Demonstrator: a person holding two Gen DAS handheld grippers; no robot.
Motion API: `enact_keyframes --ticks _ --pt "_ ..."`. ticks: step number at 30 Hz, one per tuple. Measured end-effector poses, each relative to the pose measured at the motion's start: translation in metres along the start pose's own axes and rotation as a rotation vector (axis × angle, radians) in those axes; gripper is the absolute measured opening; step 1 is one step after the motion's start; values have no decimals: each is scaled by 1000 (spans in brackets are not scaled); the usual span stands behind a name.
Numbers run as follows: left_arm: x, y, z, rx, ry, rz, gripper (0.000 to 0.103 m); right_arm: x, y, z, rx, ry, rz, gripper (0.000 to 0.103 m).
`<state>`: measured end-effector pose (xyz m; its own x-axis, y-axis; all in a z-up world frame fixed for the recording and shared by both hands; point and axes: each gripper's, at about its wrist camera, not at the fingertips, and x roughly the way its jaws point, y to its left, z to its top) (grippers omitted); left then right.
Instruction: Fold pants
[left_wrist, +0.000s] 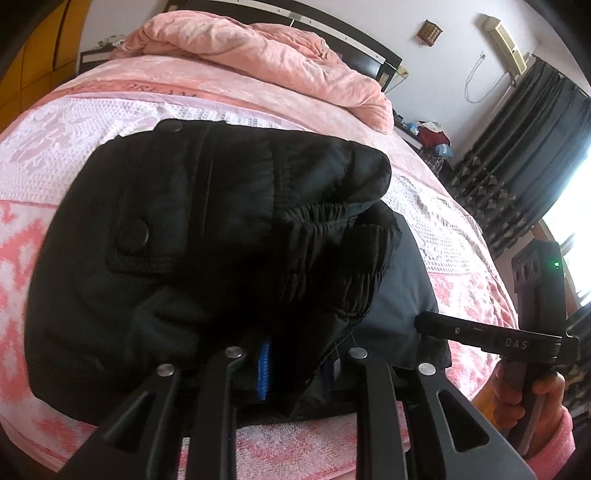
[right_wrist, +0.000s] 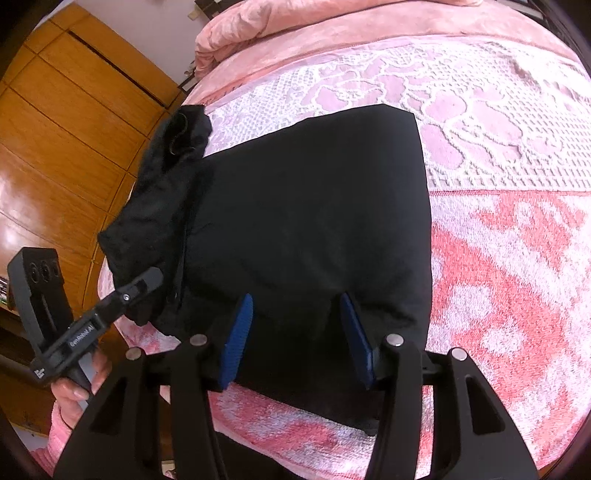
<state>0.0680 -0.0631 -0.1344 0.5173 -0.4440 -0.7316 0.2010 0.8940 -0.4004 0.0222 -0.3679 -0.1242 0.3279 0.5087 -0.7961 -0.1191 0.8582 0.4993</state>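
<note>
Black pants (left_wrist: 207, 236) lie on the bed. In the left wrist view the waistband end with its elastic and a snap pocket is lifted and draped over the flat part. My left gripper (left_wrist: 295, 373) has its blue pads around a bunch of that fabric; one pad (left_wrist: 263, 369) shows, the other is hidden by cloth. It also shows in the right wrist view (right_wrist: 147, 280), at the pants' left bunched edge. In the right wrist view the pants (right_wrist: 314, 206) lie flat and folded. My right gripper (right_wrist: 295, 332) is open, its blue pads (right_wrist: 236, 339) resting over the pants' near edge.
The bed has a pink and white patterned cover (right_wrist: 498, 258). A crumpled pink duvet (left_wrist: 258, 55) lies at the headboard end. A wooden wardrobe (right_wrist: 66, 129) stands to the left. Dark curtains (left_wrist: 524, 155), a window and a cluttered side table stand to the right.
</note>
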Motion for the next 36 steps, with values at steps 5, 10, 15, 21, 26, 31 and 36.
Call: enact_keyframes --ticks 5,10,15,21,26,31,36 --pt "-2 -10 -1 3 24 -27 48 -1 -3 0 -3 4 -1 52" --pt "-25 -26 0 14 56 -121 69 4 1 6 -10 10 -6 54" --pt "-70 -10 9 6 -58 -70 88 5 5 10 -8 17 -13 54" --pt "-62 58 24 -79 -43 335 89 -8 28 11 -41 5 -22 63" --pt "-42 94 22 -160 3 299 89 -1 67 17 -110 24 6 82" --pt "-23 102 17 -160 42 230 96 31 93 25 -108 100 -8 87" --pt "-24 107 13 -156 42 188 99 67 89 32 -15 175 44 87"
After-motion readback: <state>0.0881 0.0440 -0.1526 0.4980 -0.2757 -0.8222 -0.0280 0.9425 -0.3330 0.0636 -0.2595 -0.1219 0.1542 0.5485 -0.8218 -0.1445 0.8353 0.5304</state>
